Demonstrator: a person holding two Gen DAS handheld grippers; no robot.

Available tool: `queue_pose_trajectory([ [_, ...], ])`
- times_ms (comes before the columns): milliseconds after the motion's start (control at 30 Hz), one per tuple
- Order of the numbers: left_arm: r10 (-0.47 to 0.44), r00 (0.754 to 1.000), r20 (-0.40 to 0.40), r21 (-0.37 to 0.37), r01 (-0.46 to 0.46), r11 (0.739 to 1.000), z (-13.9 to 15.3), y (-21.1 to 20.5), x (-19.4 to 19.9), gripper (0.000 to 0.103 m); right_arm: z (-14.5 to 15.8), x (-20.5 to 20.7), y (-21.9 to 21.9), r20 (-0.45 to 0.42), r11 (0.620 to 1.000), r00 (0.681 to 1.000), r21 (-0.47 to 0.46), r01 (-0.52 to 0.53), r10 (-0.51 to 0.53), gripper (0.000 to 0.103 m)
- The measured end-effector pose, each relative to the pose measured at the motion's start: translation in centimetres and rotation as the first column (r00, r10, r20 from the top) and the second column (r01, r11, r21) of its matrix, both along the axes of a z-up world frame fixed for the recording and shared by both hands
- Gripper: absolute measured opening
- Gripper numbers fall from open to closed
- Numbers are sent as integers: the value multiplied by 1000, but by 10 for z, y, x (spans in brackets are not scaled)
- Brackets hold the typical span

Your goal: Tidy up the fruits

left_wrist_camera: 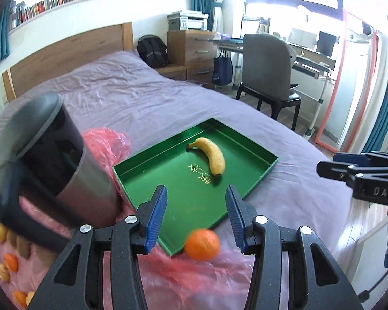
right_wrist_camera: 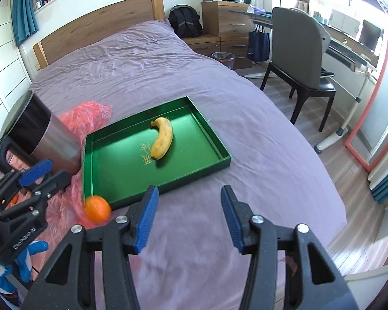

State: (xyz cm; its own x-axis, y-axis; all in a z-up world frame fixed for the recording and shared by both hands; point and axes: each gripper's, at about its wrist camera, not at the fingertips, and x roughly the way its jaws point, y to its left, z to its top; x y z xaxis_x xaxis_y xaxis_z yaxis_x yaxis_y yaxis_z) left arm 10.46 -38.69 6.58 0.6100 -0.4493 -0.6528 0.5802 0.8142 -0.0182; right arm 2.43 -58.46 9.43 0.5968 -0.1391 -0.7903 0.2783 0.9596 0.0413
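Right wrist view: purple bed [right_wrist_camera: 168,77] carries everything. Green tray [right_wrist_camera: 111,165] sits mid-bed, banana [right_wrist_camera: 163,139] lying inside it. Steel bin [right_wrist_camera: 46,139] stands just beside tray's left edge on pink plastic bag [right_wrist_camera: 88,116]. Orange [right_wrist_camera: 97,209], blurred, sits at tray's near corner, outside it. Right claw [right_wrist_camera: 190,217] apart, empty. Left claw [left_wrist_camera: 196,222] apart too, nothing clamped.

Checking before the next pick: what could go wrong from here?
1. The orange is blurred and lies outside the tray, at its near corner on slick pink plastic; it may roll off the bed.
2. The grey bin looks tilted right beside the tray; a bump could tip it.
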Motion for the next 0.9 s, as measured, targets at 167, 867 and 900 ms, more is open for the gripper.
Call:
queue_pose_trajectory([
  [167, 19, 999, 34, -11, -18, 1000, 26, 31, -39, 42, 14, -37, 33, 26, 1000, 1000, 8, -18, 18, 46],
  [867, 393, 919, 34, -51, -391, 919, 11, 291, -107, 42, 37, -92, 200, 93, 965, 961, 13, -262, 259, 48],
  [900, 411, 911, 30, -51, -410, 911, 9, 300, -107, 42, 37, -92, 202, 93, 964, 960, 12, -266, 264, 49],
])
